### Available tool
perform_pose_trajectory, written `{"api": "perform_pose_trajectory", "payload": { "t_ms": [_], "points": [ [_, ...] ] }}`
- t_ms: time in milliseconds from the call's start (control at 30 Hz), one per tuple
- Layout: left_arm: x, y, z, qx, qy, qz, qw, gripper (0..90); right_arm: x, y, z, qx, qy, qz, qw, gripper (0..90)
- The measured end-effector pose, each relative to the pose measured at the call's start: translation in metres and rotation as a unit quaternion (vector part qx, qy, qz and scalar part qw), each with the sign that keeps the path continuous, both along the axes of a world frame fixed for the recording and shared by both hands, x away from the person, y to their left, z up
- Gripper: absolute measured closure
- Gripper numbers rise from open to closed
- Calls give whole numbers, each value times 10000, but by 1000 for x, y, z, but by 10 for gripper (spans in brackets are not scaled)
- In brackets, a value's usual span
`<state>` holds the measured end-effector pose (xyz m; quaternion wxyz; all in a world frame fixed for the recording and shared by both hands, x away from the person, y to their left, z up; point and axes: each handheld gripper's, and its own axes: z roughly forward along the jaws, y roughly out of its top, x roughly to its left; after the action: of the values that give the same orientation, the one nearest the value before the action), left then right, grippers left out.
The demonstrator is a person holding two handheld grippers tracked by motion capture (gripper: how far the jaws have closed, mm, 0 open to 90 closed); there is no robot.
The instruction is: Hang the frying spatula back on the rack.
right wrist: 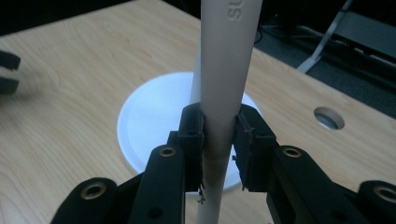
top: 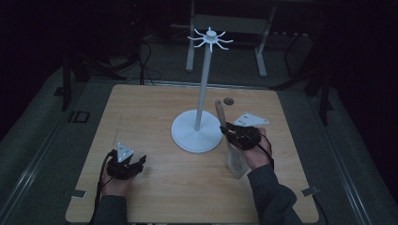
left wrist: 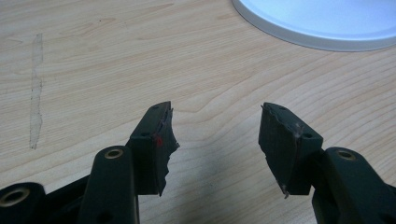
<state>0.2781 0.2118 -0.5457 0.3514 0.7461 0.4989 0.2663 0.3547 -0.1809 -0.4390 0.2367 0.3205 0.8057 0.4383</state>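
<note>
My right claw [right wrist: 218, 140] is clamped on the pale handle of a spatula [top: 233, 151], jaws pressing it from both sides. In the high view the spatula stands tilted, its slotted blade down on the worktop [top: 155, 187] and its handle tip leaning toward the pole of the white hook stand [top: 197, 133], just beside the stand's round base. My left claw [left wrist: 215, 140] sits low over bare wood at the near left, jaws spread wide with nothing between them, and the edge of the stand's base lies ahead of it.
</note>
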Motion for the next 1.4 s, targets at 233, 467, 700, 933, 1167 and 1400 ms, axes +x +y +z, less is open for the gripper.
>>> {"api": "perform_pose_trajectory", "payload": {
  "t_ms": [233,467,700,933,1167,1400],
  "points": [
    [0,1,0,-11,3,8,10000,449,3,1,11,194,-118,24,9997,739],
    [0,1,0,-14,4,15,10000,447,9,3,19,284,-154,-7,9995,739],
    [0,1,0,-19,-8,24,10000,446,13,5,27,349,-254,25,9991,739],
    [0,2,1,-33,-18,36,10000,446,17,5,32,437,-269,1,9987,739],
    [0,2,1,-27,-21,48,10000,446,18,4,41,533,-312,-15,9981,739],
    [0,3,1,-27,-24,54,10000,446,22,2,53,662,-386,-32,9971,740]
  ]
}}
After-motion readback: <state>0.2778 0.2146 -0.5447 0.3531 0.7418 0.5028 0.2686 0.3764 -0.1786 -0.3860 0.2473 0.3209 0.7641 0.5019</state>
